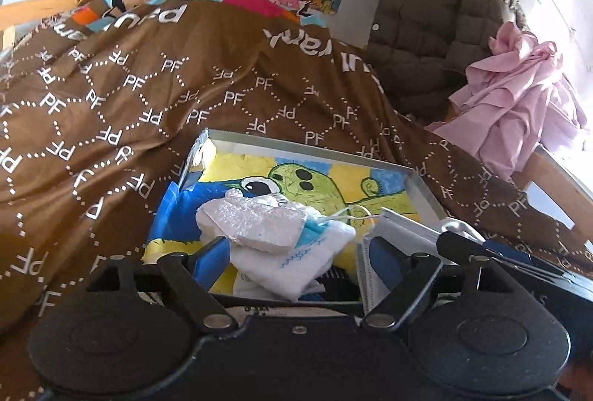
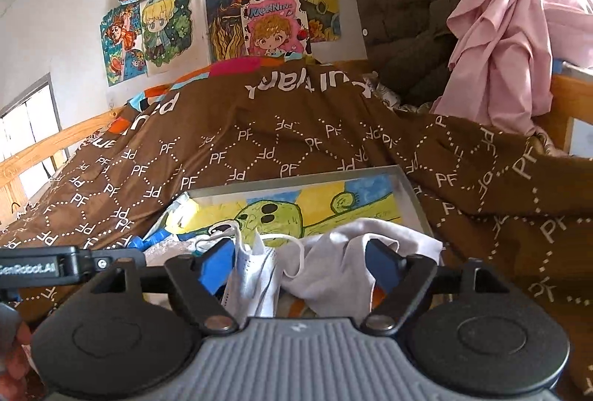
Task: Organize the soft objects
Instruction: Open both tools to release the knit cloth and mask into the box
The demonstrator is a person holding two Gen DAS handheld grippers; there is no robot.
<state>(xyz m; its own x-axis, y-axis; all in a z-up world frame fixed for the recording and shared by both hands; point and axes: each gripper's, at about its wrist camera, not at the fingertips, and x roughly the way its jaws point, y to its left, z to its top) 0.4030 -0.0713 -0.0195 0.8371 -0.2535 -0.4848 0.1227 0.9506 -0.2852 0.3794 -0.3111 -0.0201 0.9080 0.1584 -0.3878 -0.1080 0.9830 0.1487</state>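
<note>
A shallow metal-rimmed tray lined with a turtle drawing lies on the bed. In it are a white fuzzy cloth, a folded white cloth with blue stitching and a pleated face mask. My left gripper hangs open over the white cloths, its blue pads on either side of them. In the right wrist view, my right gripper is open over the same tray. A crumpled face mask and a light grey cloth lie between its pads. I see no grip on either.
A brown blanket printed with "PF" covers the bed around the tray. A brown quilted jacket and a pink garment are piled at the back right. Wooden bed rails run along the sides. Drawings cover the wall.
</note>
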